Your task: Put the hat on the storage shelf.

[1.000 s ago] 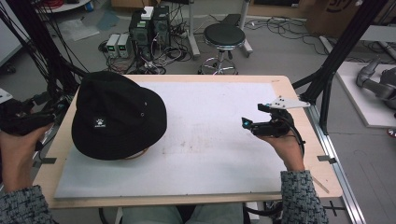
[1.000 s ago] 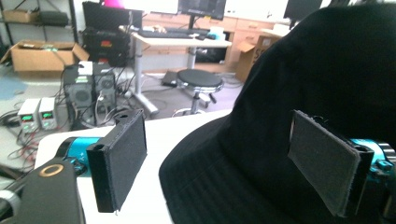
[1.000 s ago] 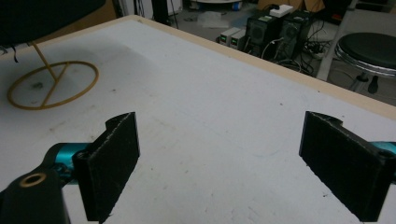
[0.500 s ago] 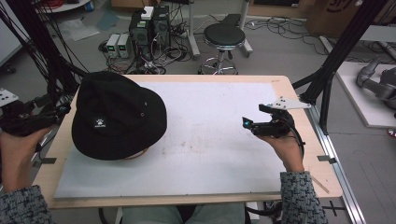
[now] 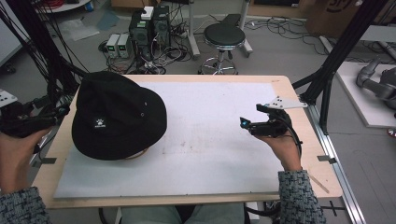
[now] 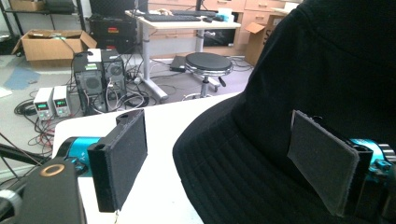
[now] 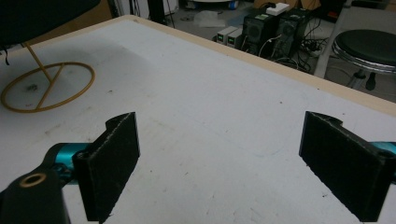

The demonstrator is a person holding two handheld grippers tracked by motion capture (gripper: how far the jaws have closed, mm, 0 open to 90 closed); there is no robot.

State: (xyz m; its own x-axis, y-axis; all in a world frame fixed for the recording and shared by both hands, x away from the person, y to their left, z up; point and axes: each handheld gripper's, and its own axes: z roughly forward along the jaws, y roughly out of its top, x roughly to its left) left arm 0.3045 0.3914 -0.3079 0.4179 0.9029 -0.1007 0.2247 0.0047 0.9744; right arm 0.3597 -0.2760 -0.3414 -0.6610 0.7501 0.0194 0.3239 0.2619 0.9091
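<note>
Black hat [image 5: 116, 116] crown up, logo facing person

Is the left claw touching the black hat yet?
Cannot tell. In the left gripper view the hat's brim lies between the open left claw jaws, but no contact or gap shows plainly.

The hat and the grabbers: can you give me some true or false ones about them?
1. The hat sits on a gold wire stand. True.
2. The left gripper is shut on the hat. False: its jaws are open, with the brim between them.
3. The right gripper is open over bare table. True.
4. The hat is white. False: it is black.
</note>
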